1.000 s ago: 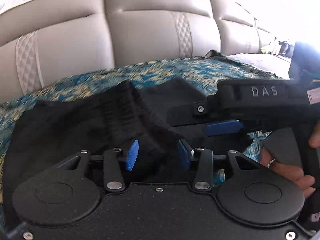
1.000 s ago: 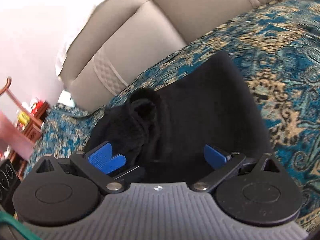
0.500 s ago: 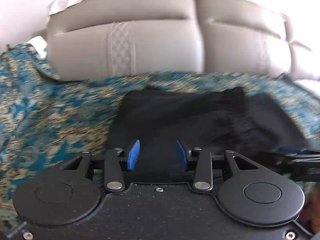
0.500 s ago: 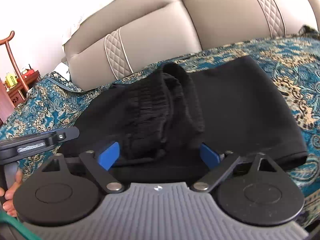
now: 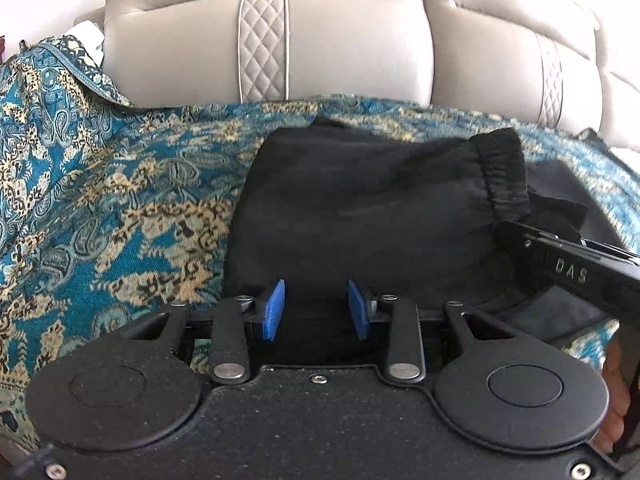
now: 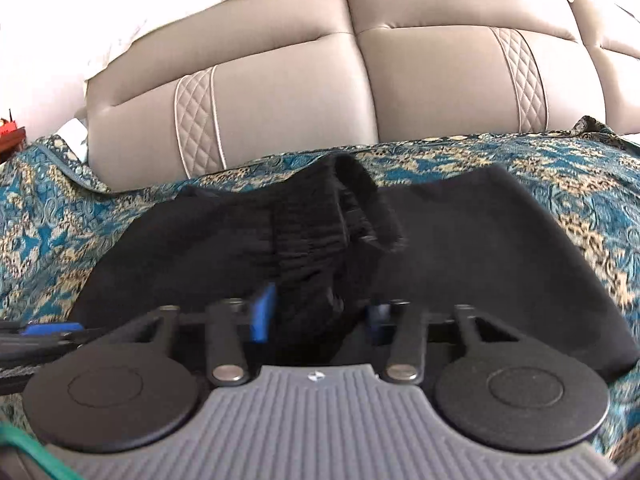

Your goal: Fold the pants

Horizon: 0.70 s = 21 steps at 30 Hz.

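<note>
The soft black pants [image 5: 360, 208] lay bunched on a blue and gold patterned cloth [image 5: 100, 184] that covered the seat of a pale grey padded sofa [image 5: 344, 52]. Part of the pants had been folded over, and the stretchy gathered waistband [image 6: 316, 232] stood up in a hump near the middle of the pile.

The left gripper [image 5: 316, 308], a black claw with blue pads [image 5: 274, 309], sat at the near edge of the pants. Its jaws had just been closing a little, yet a gap stayed between the two pads. Black cloth lay in that gap, but I could not tell if the pads pressed on it.

The right gripper [image 6: 316, 316], a black claw on a ribbed grey body, was at the waistband. Its jaws had just been closing fast. A thick bunch of the black waistband sat between its blue pads, and the pads looked tight against it on both sides. The picture was a bit blurry there.

In the left wrist view the right gripper's long black body came in from the right side, just beside the waistband. A bit of the person's hand [image 5: 612, 400] showed below it at the right edge.
</note>
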Each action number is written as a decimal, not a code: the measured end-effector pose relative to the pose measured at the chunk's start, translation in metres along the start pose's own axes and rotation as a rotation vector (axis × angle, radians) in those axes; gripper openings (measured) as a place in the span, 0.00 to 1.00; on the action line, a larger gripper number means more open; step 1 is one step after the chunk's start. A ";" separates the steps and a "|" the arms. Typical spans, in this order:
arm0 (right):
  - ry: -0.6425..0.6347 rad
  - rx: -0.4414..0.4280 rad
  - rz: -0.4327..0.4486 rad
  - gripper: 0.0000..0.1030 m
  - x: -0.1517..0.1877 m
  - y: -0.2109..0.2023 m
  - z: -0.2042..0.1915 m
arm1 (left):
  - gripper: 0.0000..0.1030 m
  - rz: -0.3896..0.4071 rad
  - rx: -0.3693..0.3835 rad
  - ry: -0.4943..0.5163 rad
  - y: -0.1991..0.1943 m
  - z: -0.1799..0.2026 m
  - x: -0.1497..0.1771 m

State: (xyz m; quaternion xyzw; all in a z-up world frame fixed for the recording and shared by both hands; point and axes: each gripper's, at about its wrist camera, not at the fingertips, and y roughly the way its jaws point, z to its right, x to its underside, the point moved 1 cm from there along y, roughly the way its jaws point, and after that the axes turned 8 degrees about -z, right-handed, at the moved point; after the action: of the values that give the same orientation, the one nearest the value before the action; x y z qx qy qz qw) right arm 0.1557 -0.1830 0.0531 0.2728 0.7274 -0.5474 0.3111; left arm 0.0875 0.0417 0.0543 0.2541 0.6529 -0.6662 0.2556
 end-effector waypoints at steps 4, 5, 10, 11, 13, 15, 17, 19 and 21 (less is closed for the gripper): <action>-0.029 0.031 0.105 0.29 -0.012 -0.026 0.011 | 0.32 0.048 0.036 0.012 -0.017 0.000 -0.010; -0.047 0.059 0.135 0.29 -0.013 -0.033 0.013 | 0.32 0.058 0.048 0.018 -0.020 0.000 -0.013; -0.018 0.170 0.121 0.29 -0.005 -0.042 0.046 | 0.32 0.081 0.068 0.064 -0.018 0.010 -0.029; -0.005 0.191 0.108 0.30 0.000 -0.042 0.054 | 0.32 0.079 0.067 0.071 -0.016 0.012 -0.031; 0.019 0.221 0.087 0.31 0.007 -0.041 0.066 | 0.32 0.069 0.076 0.078 -0.010 0.019 -0.033; 0.035 0.240 0.070 0.35 0.012 -0.042 0.076 | 0.32 0.054 0.083 0.088 -0.005 0.024 -0.029; 0.038 0.251 0.067 0.38 0.014 -0.044 0.082 | 0.32 0.047 0.083 0.109 -0.003 0.030 -0.022; 0.020 0.270 0.063 0.58 0.016 -0.043 0.083 | 0.32 0.039 0.078 0.133 0.000 0.034 -0.014; -0.022 0.271 0.024 0.88 0.016 -0.035 0.083 | 0.32 0.031 0.067 0.147 0.003 0.036 -0.010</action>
State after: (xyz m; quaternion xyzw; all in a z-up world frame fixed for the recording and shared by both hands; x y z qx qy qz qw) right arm 0.1319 -0.2707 0.0461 0.3151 0.6401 -0.6398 0.2858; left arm 0.0968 0.0054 0.0588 0.3209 0.6432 -0.6632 0.2085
